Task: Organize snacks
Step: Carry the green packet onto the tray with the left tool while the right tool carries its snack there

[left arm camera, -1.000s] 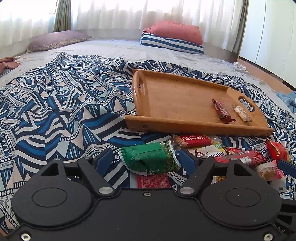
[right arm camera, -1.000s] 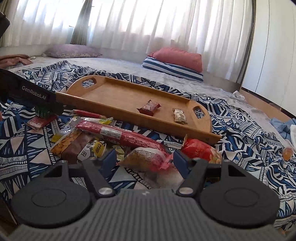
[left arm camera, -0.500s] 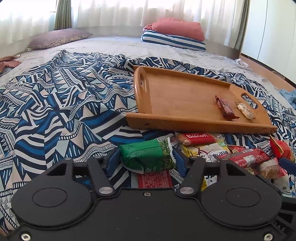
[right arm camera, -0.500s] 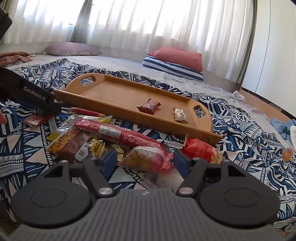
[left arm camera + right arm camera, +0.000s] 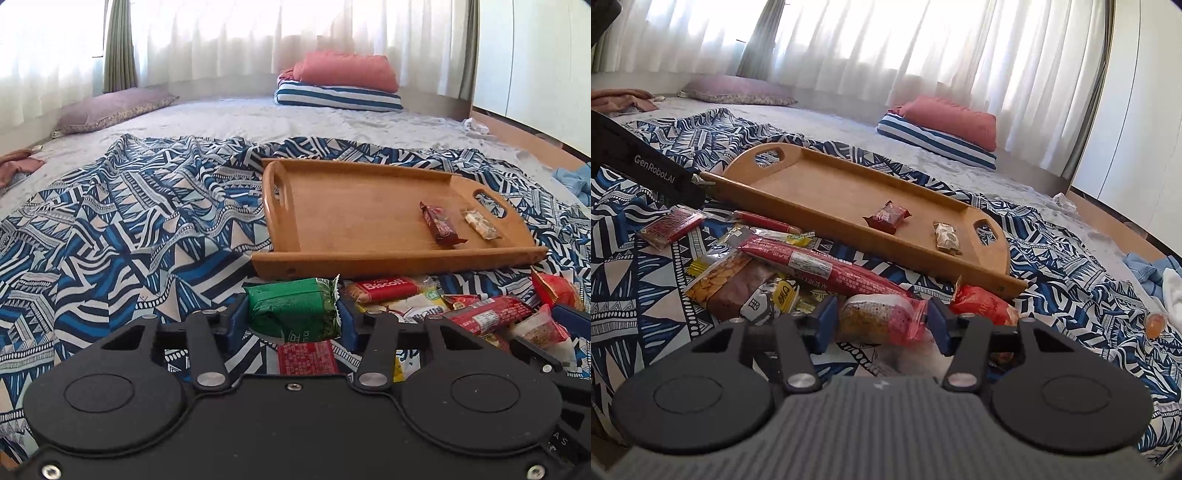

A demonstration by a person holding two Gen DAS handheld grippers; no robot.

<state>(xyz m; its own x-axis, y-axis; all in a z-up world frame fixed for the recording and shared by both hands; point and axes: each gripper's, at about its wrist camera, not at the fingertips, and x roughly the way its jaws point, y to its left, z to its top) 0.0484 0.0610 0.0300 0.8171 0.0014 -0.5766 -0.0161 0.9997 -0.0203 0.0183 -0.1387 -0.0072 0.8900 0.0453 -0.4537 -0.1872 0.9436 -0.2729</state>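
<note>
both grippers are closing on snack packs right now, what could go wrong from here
The left gripper has just been closing on the soft green foil snack pack; it may crush. The right gripper has just been closing on the pink-ended clear snack pack under the long red wrapper, so lifting could drag neighbours.

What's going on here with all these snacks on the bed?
Someone is sorting snacks onto a wooden tray using two hand-held claws. The left claw has just been closing on a green packet, the right claw on a pink-ended packet. Two snacks already lie in the tray; the rest sit piled on the blanket.
</note>
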